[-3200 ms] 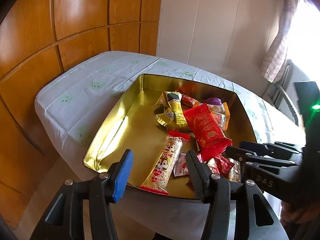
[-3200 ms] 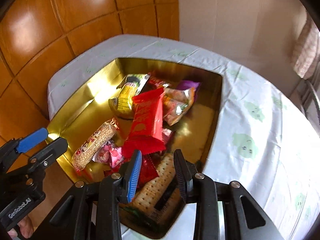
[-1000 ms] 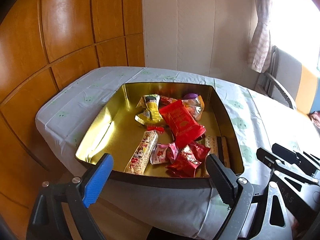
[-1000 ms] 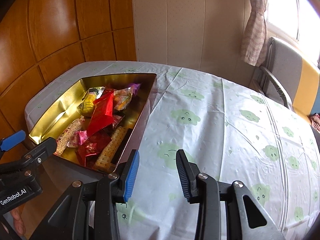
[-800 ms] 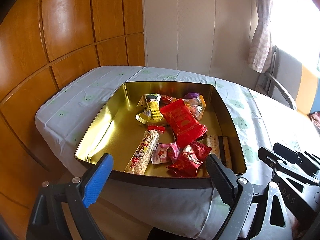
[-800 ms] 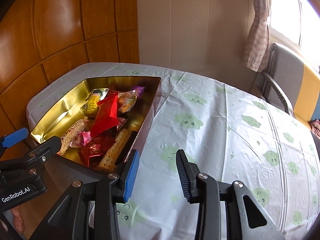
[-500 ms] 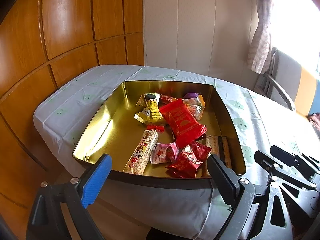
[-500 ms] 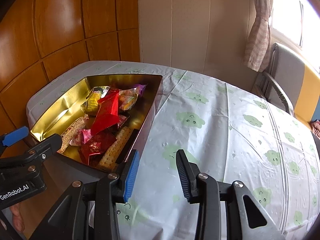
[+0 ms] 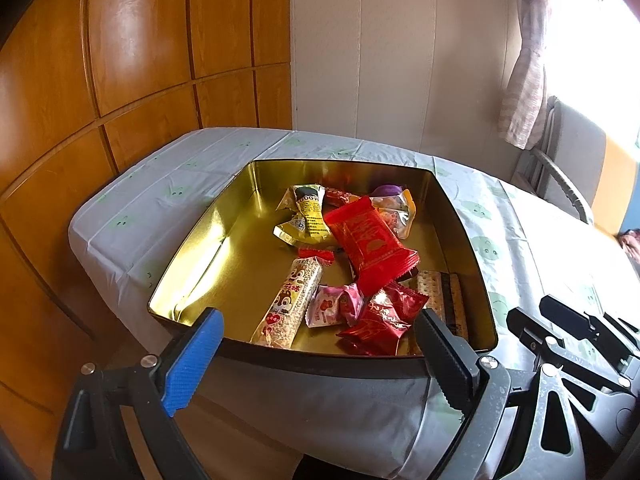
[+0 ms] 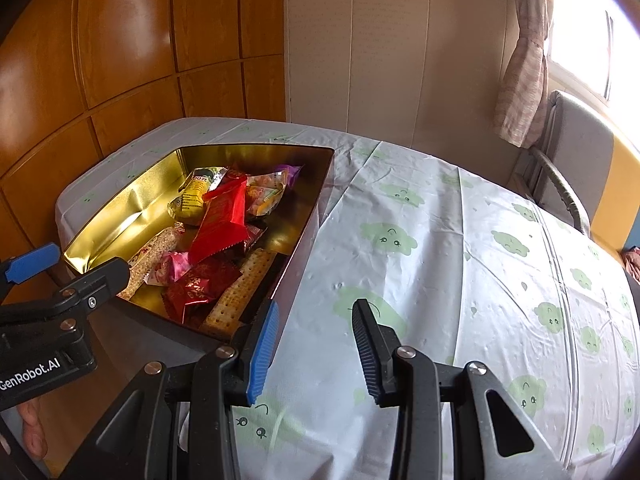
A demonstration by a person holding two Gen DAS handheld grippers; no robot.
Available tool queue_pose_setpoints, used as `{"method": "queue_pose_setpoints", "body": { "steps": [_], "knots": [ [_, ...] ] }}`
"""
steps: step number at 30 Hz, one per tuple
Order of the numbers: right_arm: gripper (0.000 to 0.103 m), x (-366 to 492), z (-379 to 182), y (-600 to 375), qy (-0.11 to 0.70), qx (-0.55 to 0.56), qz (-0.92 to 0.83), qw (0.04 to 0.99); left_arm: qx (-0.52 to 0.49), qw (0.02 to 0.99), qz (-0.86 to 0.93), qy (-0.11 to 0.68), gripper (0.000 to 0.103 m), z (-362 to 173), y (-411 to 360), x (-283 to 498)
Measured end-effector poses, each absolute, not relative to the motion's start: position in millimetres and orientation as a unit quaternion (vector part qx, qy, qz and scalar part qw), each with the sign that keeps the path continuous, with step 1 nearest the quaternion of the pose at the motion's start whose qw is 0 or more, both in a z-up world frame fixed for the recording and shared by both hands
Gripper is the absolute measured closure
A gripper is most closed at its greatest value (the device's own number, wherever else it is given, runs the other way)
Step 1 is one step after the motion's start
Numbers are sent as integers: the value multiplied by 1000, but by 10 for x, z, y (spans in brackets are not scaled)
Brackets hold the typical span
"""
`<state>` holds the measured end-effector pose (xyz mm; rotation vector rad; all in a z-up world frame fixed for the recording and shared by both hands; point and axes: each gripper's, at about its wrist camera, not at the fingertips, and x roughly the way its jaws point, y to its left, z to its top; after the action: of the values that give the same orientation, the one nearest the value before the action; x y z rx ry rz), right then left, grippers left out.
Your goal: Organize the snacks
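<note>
A gold-lined tin (image 9: 208,248) (image 10: 120,208) on the table's left end holds several snacks: a large red packet (image 9: 370,240) (image 10: 222,220), a yellow packet (image 9: 310,216), a long grain bar (image 9: 290,304), a pink candy (image 9: 334,310), a dark red packet (image 9: 384,320) and crackers (image 9: 436,290) (image 10: 244,292). My left gripper (image 9: 320,354) hangs wide open before the tin's near wall, holding nothing. My right gripper (image 10: 314,346) stands open and empty over the tablecloth, just right of the tin. Each gripper shows at the edge of the other's view.
A white tablecloth with green cloud faces (image 10: 460,280) covers the table to the right of the tin. Wooden wall panels (image 9: 140,60) stand close on the left. A chair (image 10: 568,168) and a curtain (image 10: 520,60) are at the back right.
Since the oldest frames both grippers have drawn back out of the tin, and the left one has opened wider. Over the last second almost nothing has moved.
</note>
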<state>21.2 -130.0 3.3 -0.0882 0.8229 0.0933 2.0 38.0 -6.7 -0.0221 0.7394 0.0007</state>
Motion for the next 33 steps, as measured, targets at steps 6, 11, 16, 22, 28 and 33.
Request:
{"method": "queue_pose_setpoints", "body": {
  "steps": [6, 11, 16, 22, 28, 33],
  "knots": [
    [64, 191, 46, -1286, 397, -45, 47, 915, -11, 933, 1, 359, 7, -58, 389, 12],
    [64, 186, 46, -1287, 397, -46, 47, 915, -12, 934, 1, 357, 7, -42, 403, 5],
    [64, 183, 51, -1280, 396, -46, 48, 916, -11, 935, -1, 355, 7, -28, 398, -5],
    [64, 195, 38, -1287, 399, -44, 48, 915, -10, 935, -1, 355, 6, -27, 396, -5],
    [64, 198, 33, -1287, 400, -43, 48, 914, -10, 935, 0, 355, 6, -24, 397, -5],
    [64, 207, 21, -1286, 400, -43, 48, 914, -11, 935, 0, 354, 6, -20, 396, -4]
  ]
}}
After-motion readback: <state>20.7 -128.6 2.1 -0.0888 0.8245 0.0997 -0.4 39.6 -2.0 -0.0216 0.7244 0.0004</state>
